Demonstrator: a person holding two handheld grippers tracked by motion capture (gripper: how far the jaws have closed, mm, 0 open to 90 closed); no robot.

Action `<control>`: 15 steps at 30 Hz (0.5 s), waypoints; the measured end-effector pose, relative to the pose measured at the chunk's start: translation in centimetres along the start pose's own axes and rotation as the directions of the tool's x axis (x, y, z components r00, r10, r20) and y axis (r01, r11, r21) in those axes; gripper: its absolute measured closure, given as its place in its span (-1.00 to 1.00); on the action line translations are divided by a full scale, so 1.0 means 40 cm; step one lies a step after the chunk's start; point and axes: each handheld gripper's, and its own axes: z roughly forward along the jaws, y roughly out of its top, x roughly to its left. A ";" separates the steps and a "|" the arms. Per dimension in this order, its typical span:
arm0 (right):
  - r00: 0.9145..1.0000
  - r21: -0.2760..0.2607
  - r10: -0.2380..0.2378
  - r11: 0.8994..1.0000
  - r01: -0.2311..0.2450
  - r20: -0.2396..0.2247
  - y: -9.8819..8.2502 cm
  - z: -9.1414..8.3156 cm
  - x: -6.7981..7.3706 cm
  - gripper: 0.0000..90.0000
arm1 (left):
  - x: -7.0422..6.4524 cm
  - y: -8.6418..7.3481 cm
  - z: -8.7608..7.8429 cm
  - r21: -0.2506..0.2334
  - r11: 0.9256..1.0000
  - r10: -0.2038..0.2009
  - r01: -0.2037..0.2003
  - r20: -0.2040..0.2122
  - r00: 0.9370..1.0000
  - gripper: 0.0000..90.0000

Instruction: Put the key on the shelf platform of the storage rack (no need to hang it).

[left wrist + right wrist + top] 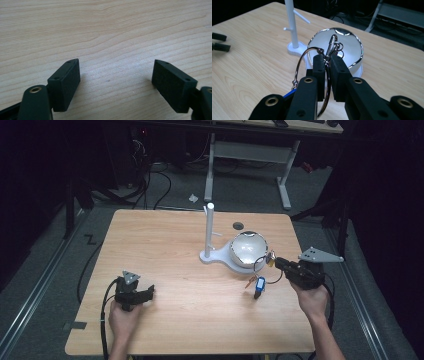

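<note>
Right tool [325, 62] clenched on key ring [312, 75], held up beside silver bowl [347, 47], probably for hanging on white peg stand [292, 25]. Left tool [116, 80] released, idle on worktop [105, 30].

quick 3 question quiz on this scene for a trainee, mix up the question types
1. True or false: the left claw is shut on a key.
2. What does the right claw grip? A) key ring B) white stand C) blue tag
3. Fill in: the left claw hovers low over bare ____.

Key
1. False: its jaws stand wide apart, with nothing between them.
2. A: the jaws pinch the wire ring in front of the shiny bowl.
3. Wooden table.
</note>
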 end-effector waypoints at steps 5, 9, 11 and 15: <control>1.000 -0.022 0.005 1.000 -0.005 -0.019 0.034 -0.008 -0.014 0.86 | 0.000 0.000 0.000 0.000 1.000 -0.001 0.001 0.001 1.000 -0.49; 1.000 -0.035 0.009 0.999 -0.010 -0.020 0.056 -0.011 -0.026 0.86 | 0.000 0.000 0.000 0.000 1.000 0.000 0.000 0.001 1.000 -0.49; 1.000 -0.039 0.014 0.999 -0.015 -0.020 0.069 -0.013 -0.033 0.86 | 0.000 0.000 0.000 -0.001 1.000 -0.001 0.001 0.001 1.000 -0.49; 1.000 -0.049 0.020 0.999 -0.021 -0.023 0.093 -0.014 -0.046 0.86 | 0.000 0.000 0.000 -0.001 1.000 -0.001 0.001 0.001 1.000 -0.49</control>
